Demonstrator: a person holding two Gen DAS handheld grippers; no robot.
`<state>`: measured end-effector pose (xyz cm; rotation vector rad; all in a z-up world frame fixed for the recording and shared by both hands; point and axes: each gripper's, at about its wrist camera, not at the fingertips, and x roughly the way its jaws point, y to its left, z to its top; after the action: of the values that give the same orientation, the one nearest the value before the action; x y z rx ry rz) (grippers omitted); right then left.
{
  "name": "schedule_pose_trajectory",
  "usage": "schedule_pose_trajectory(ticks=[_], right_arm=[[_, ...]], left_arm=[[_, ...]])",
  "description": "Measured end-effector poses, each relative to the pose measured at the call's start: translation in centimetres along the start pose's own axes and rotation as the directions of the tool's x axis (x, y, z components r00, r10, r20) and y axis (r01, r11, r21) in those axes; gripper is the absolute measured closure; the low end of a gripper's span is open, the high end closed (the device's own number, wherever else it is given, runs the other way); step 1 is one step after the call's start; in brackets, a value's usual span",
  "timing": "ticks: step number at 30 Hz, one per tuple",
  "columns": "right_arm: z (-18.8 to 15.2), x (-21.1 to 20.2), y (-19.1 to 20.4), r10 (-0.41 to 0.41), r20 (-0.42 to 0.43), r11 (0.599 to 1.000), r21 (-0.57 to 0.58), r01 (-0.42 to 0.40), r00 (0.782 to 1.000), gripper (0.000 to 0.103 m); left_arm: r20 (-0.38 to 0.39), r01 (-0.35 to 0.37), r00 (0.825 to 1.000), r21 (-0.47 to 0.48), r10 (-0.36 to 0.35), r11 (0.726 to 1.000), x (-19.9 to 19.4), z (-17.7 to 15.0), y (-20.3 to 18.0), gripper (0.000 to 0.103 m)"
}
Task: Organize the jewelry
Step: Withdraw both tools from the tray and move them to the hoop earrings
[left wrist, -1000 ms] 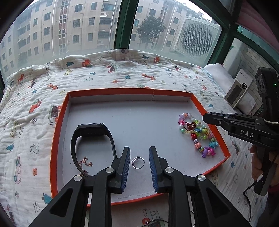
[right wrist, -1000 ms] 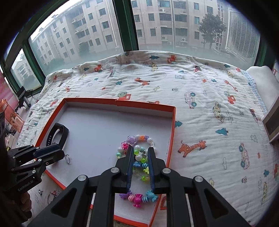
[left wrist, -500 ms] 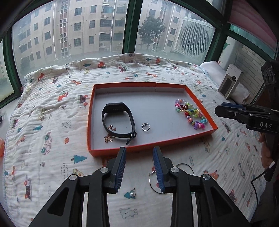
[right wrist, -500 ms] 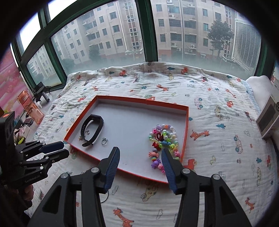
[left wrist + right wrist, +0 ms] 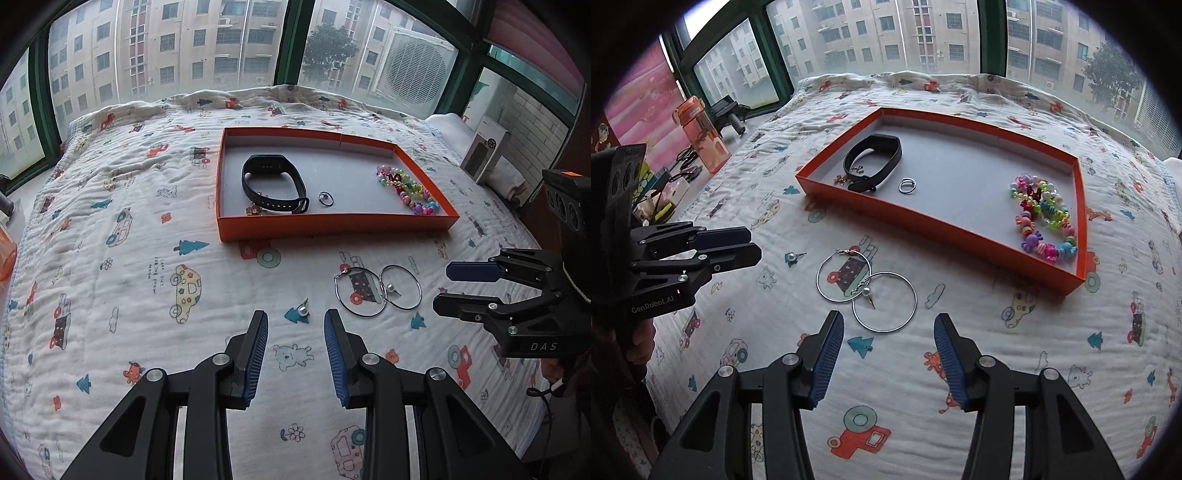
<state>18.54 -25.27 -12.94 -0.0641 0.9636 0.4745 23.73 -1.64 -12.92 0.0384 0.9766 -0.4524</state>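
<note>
Both the left hand-held gripper (image 5: 295, 328) and right hand-held gripper (image 5: 888, 330) hover released above the bed; the thin overlapping hoop earrings (image 5: 866, 290), one ringing a pearl stud (image 5: 867, 293), could tangle or slip on the soft quilt (image 5: 997, 350).

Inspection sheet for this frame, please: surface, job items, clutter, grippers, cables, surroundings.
Surface: quilt with a cartoon print, covering a bed.
Job's things: orange tray holds a black band, ring, small charms and bead bracelet; two hoops and two pearl studs lie on the quilt.
Clutter: nothing seen on the quilt.
Grippers: left gripper open, empty; right gripper open, empty.
Cables: cords on the side ledge.
Surroundings: windows, orange bottle, white box.
</note>
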Motion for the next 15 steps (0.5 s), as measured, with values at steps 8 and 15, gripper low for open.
schedule_pose_trajectory(ticks=[8,15], right_arm=[[0.0,2.5,0.4,-0.012,-0.053,0.998,-0.062,0.009,0.999,0.046],[0.6,3.1,1.1,-0.028,-0.042,0.989,-0.147,0.022,0.999,0.042]], left_arm=[[-0.027,0.026,0.999,-0.012,-0.027,1.0,1.2,-0.5,1.0,0.068],[-0.039,0.052,0.998,0.004,-0.052,0.999,2.1,-0.3,0.7,0.068]])
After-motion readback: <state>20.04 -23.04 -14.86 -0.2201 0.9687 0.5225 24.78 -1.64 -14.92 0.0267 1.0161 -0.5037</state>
